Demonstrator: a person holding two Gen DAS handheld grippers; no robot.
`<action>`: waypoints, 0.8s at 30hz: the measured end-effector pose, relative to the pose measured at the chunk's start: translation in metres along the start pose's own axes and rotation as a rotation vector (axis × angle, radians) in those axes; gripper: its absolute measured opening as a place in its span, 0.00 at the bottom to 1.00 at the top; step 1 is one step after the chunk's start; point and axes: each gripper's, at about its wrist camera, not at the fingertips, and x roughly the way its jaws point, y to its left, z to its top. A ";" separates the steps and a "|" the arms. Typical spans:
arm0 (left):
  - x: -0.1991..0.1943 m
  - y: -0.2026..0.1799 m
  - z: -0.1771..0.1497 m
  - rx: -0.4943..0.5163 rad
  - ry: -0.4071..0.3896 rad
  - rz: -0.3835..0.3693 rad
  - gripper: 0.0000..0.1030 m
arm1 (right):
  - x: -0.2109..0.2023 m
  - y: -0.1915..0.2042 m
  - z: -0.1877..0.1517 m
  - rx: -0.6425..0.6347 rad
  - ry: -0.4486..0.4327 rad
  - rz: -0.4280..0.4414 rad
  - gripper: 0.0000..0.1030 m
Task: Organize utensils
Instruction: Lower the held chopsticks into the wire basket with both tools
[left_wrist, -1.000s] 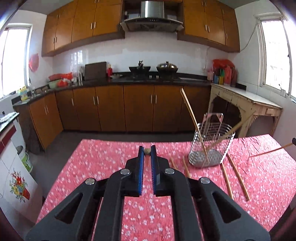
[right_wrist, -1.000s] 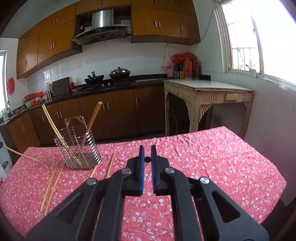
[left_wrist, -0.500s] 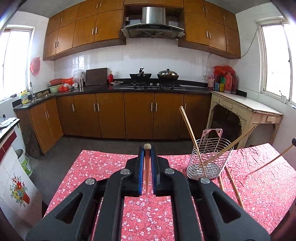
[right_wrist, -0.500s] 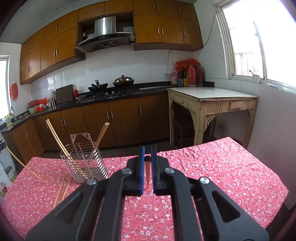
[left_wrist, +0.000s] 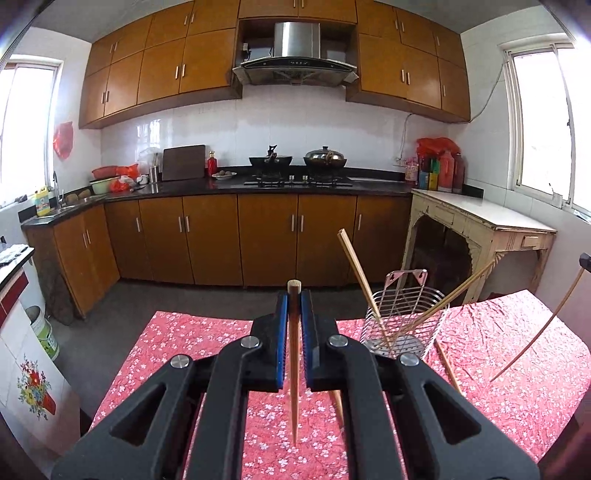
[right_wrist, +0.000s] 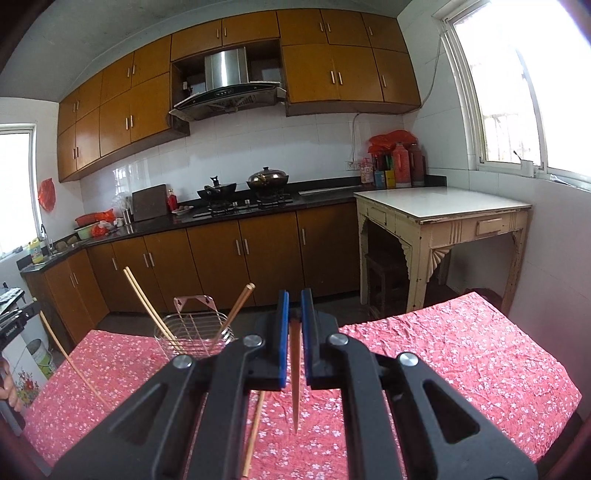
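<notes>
My left gripper (left_wrist: 294, 301) is shut on a wooden chopstick (left_wrist: 293, 373) that hangs tip down over the red flowered tablecloth (left_wrist: 184, 343). My right gripper (right_wrist: 294, 301) is shut on another chopstick (right_wrist: 295, 376), also hanging tip down. A wire utensil basket (left_wrist: 404, 319) stands on the table to the right of the left gripper, with several chopsticks (left_wrist: 360, 273) leaning in it. In the right wrist view the basket (right_wrist: 195, 332) is to the left. The right hand's chopstick (left_wrist: 539, 328) shows at the left view's right edge.
Loose chopsticks (left_wrist: 447, 363) lie on the cloth by the basket, and one (right_wrist: 255, 432) lies below the right gripper. Brown kitchen cabinets (left_wrist: 266, 240) and a stove counter run behind. A cream side table (right_wrist: 443, 214) stands at the right by the window.
Both grippers have risen from the table, each lifting a chopstick that now hangs down between its pads. The table and basket sit lower in both views.
</notes>
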 end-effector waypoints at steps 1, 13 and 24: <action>-0.001 -0.002 0.002 0.001 -0.004 -0.005 0.07 | -0.001 0.003 0.003 -0.002 -0.003 0.010 0.07; -0.006 -0.038 0.057 -0.015 -0.091 -0.084 0.07 | -0.002 0.064 0.068 -0.045 -0.072 0.145 0.07; 0.018 -0.078 0.124 -0.058 -0.208 -0.131 0.07 | 0.053 0.107 0.118 -0.034 -0.105 0.170 0.07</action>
